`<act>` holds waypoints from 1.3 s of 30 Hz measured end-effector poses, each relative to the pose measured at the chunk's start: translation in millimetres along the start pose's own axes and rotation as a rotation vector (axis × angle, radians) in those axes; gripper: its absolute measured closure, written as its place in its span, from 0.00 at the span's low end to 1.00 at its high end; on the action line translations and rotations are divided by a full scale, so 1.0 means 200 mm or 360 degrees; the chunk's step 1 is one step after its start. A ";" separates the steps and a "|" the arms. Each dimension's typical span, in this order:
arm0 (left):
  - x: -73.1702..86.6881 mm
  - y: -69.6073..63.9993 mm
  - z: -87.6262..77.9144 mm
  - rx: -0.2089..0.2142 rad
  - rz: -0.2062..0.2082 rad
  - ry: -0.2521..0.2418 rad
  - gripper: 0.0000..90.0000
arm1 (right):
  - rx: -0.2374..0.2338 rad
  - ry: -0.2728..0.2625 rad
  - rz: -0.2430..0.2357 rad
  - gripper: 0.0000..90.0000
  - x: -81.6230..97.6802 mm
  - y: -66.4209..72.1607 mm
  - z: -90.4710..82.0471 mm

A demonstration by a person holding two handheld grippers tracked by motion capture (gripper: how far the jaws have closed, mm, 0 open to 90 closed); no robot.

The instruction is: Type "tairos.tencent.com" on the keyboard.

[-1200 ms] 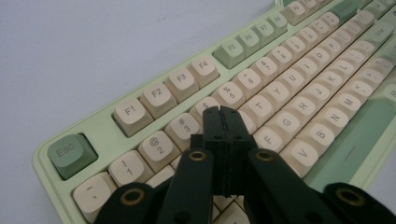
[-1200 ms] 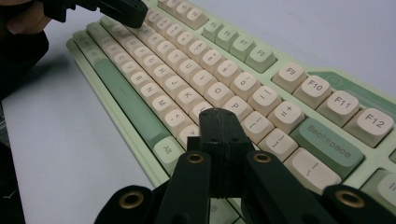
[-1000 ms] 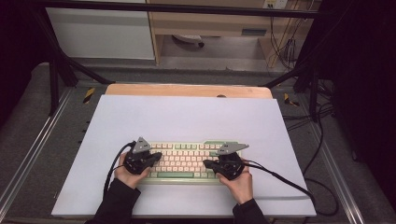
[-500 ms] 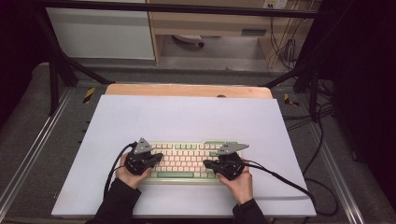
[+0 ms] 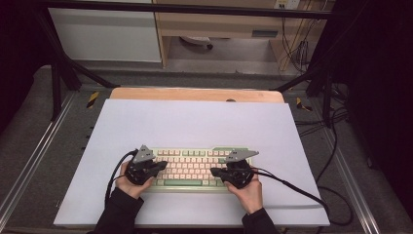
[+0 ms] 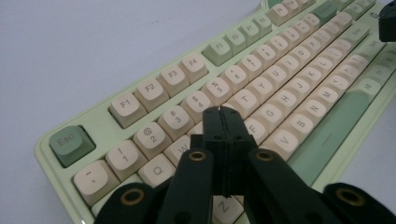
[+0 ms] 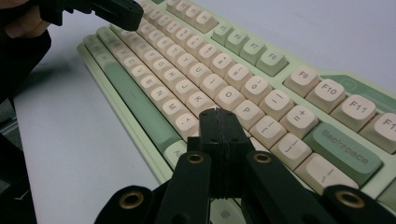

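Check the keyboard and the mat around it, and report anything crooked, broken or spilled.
Nothing stands out. The keyboard lies square on the white mat, every visible keycap seated, no spill. The left tool and the right tool are shut, poised over the keys.

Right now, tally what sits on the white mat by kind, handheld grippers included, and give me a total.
Keyboard: 1, pale green case with cream and green keys
Handheld grippers: 2, the left gripper and the right gripper, jaws shut, over the two ends of the keyboard
White mat: 1
Total: 4
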State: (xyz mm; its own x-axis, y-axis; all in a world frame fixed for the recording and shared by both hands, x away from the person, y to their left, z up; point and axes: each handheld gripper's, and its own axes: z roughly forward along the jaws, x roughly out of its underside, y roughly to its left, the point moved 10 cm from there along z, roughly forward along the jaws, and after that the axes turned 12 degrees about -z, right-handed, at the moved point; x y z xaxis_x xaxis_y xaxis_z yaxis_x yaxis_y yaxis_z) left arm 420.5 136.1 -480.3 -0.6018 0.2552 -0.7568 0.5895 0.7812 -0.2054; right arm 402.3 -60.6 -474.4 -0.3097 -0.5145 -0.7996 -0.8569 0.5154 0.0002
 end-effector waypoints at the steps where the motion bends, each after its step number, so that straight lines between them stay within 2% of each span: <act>1: 0.00 0.00 -0.01 0.0000 -0.0004 -0.0005 1.00 | -0.0005 -0.0002 0.0003 1.00 0.00 0.00 0.00; 10: 0.02 0.02 -0.05 -0.0002 -0.0010 -0.0011 1.00 | -0.0031 -0.0001 -0.0016 1.00 -0.03 0.05 0.03; 22: 0.08 0.08 -0.12 -0.0024 -0.0035 -0.0017 1.00 | -0.0072 0.0029 -0.0043 1.00 -0.05 0.10 0.10; 32: 0.09 0.09 -0.12 -0.0024 -0.0048 -0.0011 1.00 | -0.0098 0.0028 -0.0077 1.00 -0.11 0.15 0.17; 39: 0.09 0.09 -0.12 -0.0021 -0.0052 -0.0012 1.00 | -0.0100 0.0048 -0.0077 1.00 -0.12 0.17 0.22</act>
State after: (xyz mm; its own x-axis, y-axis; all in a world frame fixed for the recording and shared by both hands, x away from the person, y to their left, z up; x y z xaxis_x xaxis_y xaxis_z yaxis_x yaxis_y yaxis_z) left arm 407.8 168.6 -482.7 -0.6166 0.2254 -0.7543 0.5625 0.7965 -0.2219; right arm 399.3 -0.5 -482.0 -0.2785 -0.5586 -0.7813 -0.8951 0.4459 0.0002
